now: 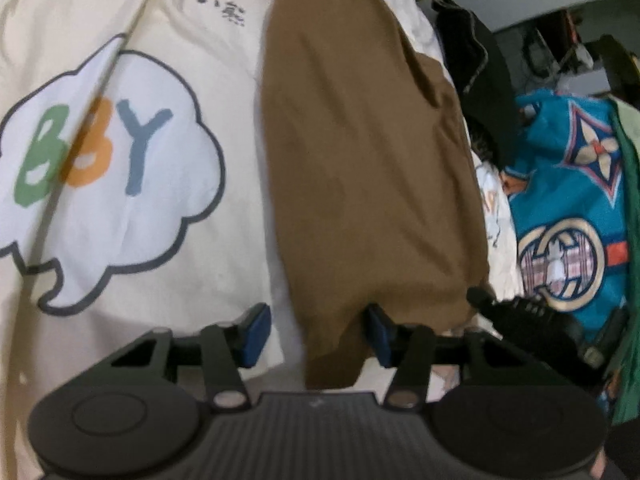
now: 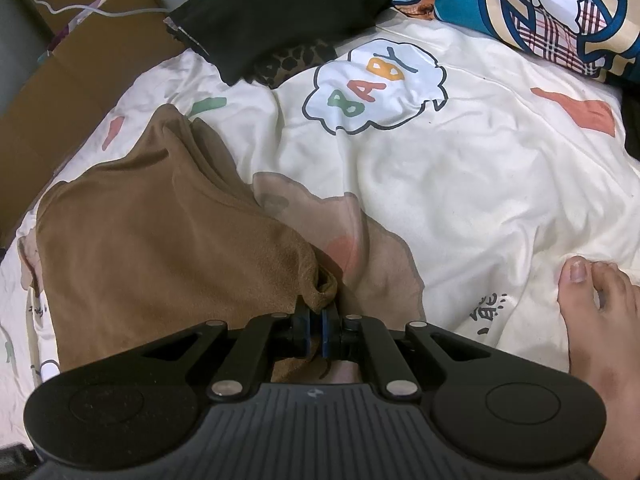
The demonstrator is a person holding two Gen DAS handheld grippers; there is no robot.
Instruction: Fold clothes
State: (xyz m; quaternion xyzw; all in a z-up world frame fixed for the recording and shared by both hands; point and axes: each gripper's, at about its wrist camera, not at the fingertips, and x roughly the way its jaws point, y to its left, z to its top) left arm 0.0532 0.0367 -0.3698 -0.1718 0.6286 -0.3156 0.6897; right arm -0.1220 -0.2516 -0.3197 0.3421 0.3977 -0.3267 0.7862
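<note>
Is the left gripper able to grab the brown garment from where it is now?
Probably yes. The left gripper is open, and the brown garment's lower edge already lies between its fingers with nothing in front.

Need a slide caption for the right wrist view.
Right tool pinches a corner of the brown garment on the cream printed bedsheet.

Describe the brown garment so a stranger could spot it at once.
Start at the cream bedsheet with the "BABY" cloud print. Left of that print lies the brown garment, its corner pinched in the right tongs. It is the only plain brown cloth; the black garment lies farther back.
</note>
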